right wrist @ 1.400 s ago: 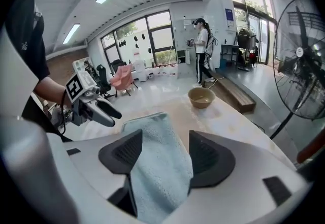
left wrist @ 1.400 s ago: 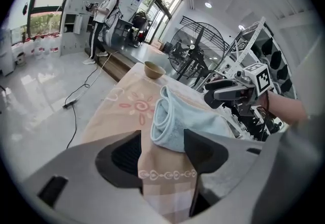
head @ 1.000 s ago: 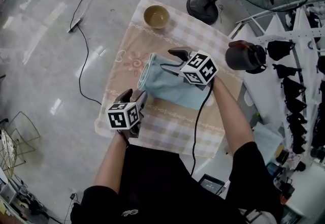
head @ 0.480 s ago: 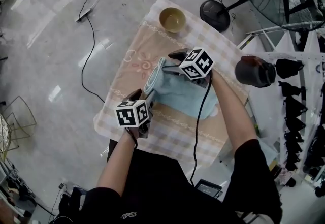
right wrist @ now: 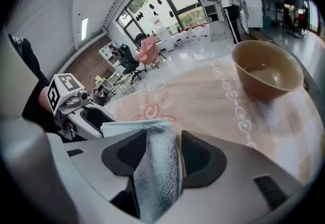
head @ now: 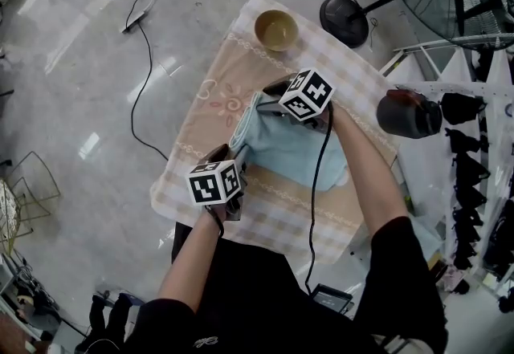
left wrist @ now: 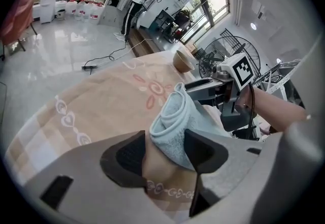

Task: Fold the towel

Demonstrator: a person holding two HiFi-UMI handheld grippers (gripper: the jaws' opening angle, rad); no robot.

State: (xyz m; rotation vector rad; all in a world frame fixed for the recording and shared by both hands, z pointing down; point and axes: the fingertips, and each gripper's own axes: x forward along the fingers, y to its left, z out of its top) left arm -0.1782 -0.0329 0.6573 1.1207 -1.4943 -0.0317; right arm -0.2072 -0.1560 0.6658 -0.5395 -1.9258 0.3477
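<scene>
A light blue towel lies folded on the pink checked tablecloth, its rolled fold edge facing left. My right gripper is down at the far end of that edge. In the right gripper view the towel nearly fills the gap of the right gripper, whose jaws have just been closing; a thin strip of cloth shows beside one pad. My left gripper sits at the near end, open. There the towel leans on one pad of the left gripper, with a gap at the other.
A tan bowl stands at the table's far end. A fan's black base and a dark pot are off to the right. A cable runs over the floor at the left.
My right gripper has come down onto the far end of the towel's fold, and the towel now stands between its jaws. The left gripper has sunk slightly at the near end.
</scene>
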